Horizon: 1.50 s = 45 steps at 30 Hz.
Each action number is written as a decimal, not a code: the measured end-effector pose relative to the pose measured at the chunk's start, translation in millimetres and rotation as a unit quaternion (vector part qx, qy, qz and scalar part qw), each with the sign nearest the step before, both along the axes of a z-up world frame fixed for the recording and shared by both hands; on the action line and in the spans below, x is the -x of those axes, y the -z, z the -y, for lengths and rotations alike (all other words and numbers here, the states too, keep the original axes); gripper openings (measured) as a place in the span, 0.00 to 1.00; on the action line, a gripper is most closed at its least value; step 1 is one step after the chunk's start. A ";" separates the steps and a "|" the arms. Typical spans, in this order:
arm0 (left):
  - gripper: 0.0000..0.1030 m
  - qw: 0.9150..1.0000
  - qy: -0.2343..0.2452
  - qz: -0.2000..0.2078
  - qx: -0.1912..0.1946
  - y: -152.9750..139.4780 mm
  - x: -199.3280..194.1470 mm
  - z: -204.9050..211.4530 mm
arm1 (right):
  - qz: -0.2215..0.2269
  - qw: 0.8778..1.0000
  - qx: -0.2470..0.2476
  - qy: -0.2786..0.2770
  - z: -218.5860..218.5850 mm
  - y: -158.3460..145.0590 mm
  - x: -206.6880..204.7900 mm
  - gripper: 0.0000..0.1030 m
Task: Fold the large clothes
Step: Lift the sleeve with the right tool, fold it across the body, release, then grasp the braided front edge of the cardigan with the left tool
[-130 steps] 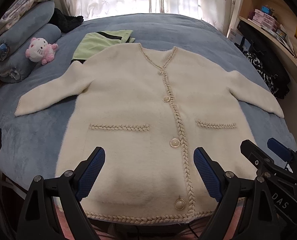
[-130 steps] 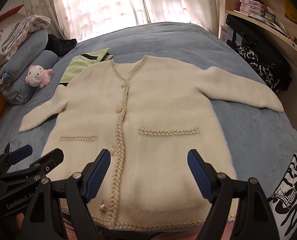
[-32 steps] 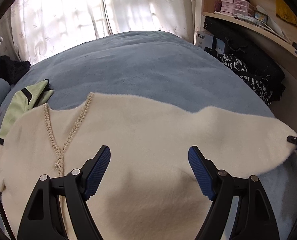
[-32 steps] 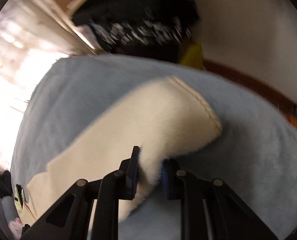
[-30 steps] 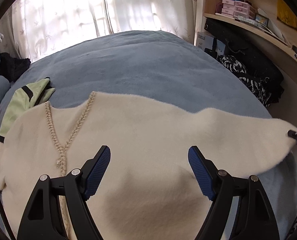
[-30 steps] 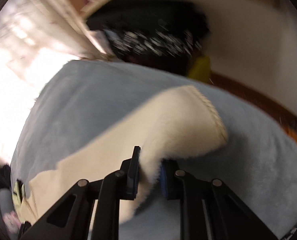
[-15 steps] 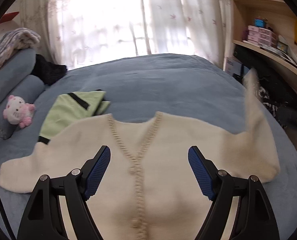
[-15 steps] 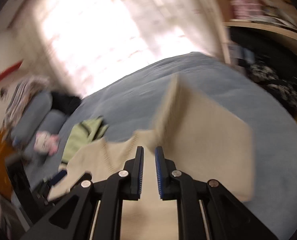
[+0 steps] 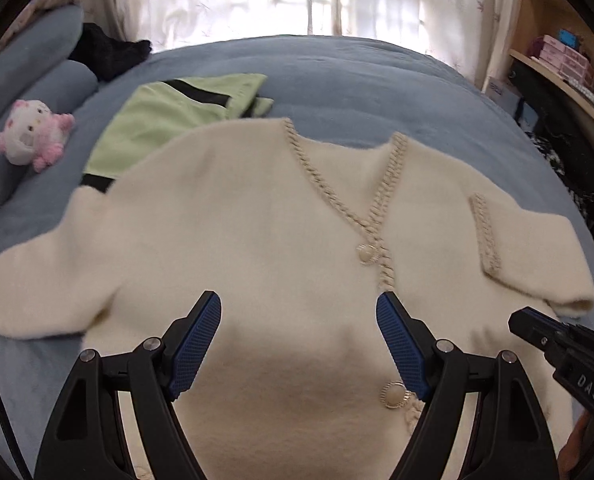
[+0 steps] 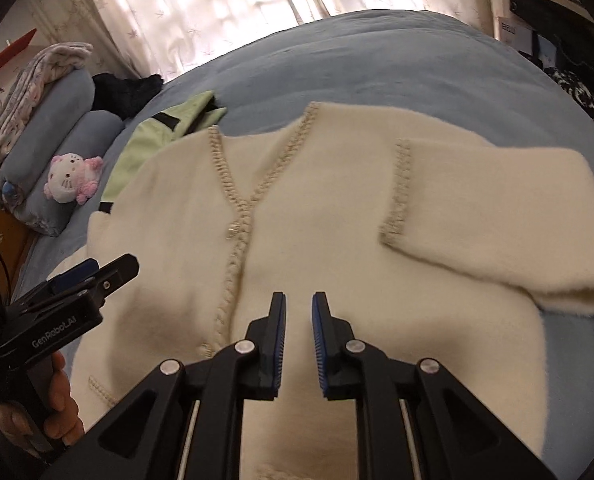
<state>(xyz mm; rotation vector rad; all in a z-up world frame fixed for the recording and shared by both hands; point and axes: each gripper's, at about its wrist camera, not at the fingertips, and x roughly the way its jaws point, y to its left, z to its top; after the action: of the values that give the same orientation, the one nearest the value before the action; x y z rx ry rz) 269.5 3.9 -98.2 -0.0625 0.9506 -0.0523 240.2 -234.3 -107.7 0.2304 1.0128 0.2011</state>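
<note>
A cream fluffy cardigan (image 9: 257, 240) lies face up on the blue bed (image 9: 357, 80). Its right sleeve (image 9: 529, 256) lies folded inward over the chest, braided cuff toward the button line; in the right wrist view the same sleeve (image 10: 497, 208) crosses the front. The left sleeve (image 9: 37, 292) is spread out to the left. My left gripper (image 9: 297, 308) hovers open over the cardigan's middle, holding nothing. My right gripper (image 10: 299, 304) hangs over the front with a narrow gap; its jaws are opening and nothing is between them.
A light green garment (image 9: 169, 116) lies under the cardigan's left shoulder. A pink and white plush toy (image 9: 29, 136) and blue pillows (image 9: 37, 52) sit at the far left. Black clothes and shelves (image 9: 569, 80) line the right side. A hand (image 10: 61, 404) holds the left gripper's handle.
The right gripper carried the right sleeve's cuff up and across, then let it go; the sleeve now lies folded on the chest. Both grippers swung left toward the cardigan's middle.
</note>
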 end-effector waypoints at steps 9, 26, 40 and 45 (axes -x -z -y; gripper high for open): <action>0.76 0.992 0.079 0.052 0.079 -12.1 -0.1 63.8 | -0.002 0.998 0.025 0.064 64.8 0.9 17.5 0.13; 0.60 0.975 0.151 -0.095 0.132 76.1 -89.0 196.2 | 0.034 0.989 -0.036 0.140 127.2 1.6 51.5 0.44; 0.15 0.984 0.167 0.007 0.063 -7.8 -68.1 210.7 | 0.029 0.987 -0.038 0.155 133.6 2.4 68.7 0.44; 0.15 0.986 0.139 0.087 0.035 -75.8 -47.2 147.2 | 0.041 0.988 -0.022 0.146 127.9 -11.2 78.5 0.44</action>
<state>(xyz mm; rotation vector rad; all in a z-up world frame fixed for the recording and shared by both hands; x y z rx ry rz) 316.7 -143.3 -22.3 0.0093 0.7781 -0.3439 161.7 -362.2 -96.6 0.4052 0.8812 -0.0336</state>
